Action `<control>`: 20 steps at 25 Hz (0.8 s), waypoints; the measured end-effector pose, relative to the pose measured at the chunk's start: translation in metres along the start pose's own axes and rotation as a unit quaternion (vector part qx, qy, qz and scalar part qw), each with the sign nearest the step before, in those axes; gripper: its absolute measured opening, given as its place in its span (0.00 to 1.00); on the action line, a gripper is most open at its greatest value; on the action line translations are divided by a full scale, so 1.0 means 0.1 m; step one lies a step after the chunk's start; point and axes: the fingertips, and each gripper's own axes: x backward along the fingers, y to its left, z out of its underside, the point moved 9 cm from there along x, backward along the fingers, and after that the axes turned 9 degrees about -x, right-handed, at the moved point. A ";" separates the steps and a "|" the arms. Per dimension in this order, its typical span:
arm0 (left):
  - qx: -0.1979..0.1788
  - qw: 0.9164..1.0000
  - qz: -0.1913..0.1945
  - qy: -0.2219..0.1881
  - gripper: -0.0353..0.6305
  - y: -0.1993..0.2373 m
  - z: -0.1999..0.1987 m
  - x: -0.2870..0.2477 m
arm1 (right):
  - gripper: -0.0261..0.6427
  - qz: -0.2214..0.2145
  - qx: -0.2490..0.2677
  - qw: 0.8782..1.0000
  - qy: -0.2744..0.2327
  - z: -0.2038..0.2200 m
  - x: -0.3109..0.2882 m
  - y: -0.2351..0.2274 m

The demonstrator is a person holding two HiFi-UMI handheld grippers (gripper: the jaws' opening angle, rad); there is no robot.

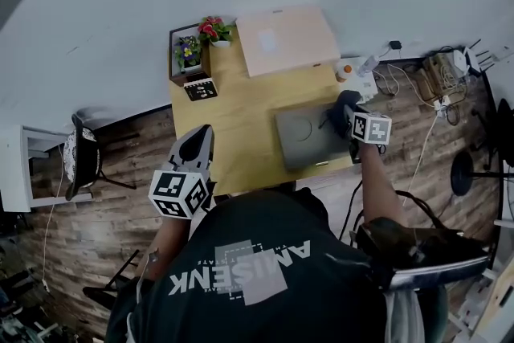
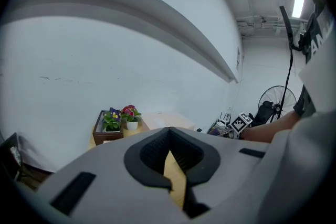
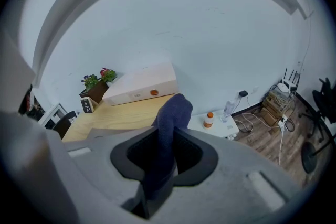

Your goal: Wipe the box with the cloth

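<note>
A pale flat box (image 1: 285, 40) lies at the back of the wooden desk (image 1: 233, 120), against the wall; it also shows in the right gripper view (image 3: 142, 84). A grey flat case (image 1: 309, 136) lies at the desk's right front. My right gripper (image 1: 343, 110) hovers over the grey case's right end, shut on a dark blue cloth (image 1: 347, 98) that sticks up from between the jaws (image 3: 170, 113). My left gripper (image 1: 201, 139) is held over the desk's front left edge, shut, with nothing in it (image 2: 169, 139).
A wooden crate with potted flowers (image 1: 193, 52) and a small black sign (image 1: 200, 89) stand at the desk's back left. A low white table (image 1: 365, 84) with an orange-capped bottle (image 1: 344, 71) stands right of the desk. Cables (image 1: 434, 76) cover the floor; a chair (image 1: 80, 157) stands at the left.
</note>
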 end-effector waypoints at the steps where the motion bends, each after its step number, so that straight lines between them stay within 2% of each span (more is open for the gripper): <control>1: 0.000 1.000 -0.003 0.002 0.05 -0.02 0.00 -0.01 | 0.14 0.004 -0.006 1.000 0.006 -0.01 -0.02 -0.05; 4: 0.005 1.000 -0.007 0.007 0.05 -0.03 0.03 -0.01 | 0.14 0.015 -0.015 1.000 0.017 -0.02 -0.10 -0.11; 15: -0.010 1.000 -0.003 0.018 0.05 0.20 0.09 0.17 | 0.14 0.081 0.036 0.996 0.018 0.07 -0.17 0.15; 20: 0.002 1.000 0.003 0.002 0.05 0.34 0.11 0.30 | 0.14 0.068 0.066 0.994 0.044 0.23 -0.24 0.53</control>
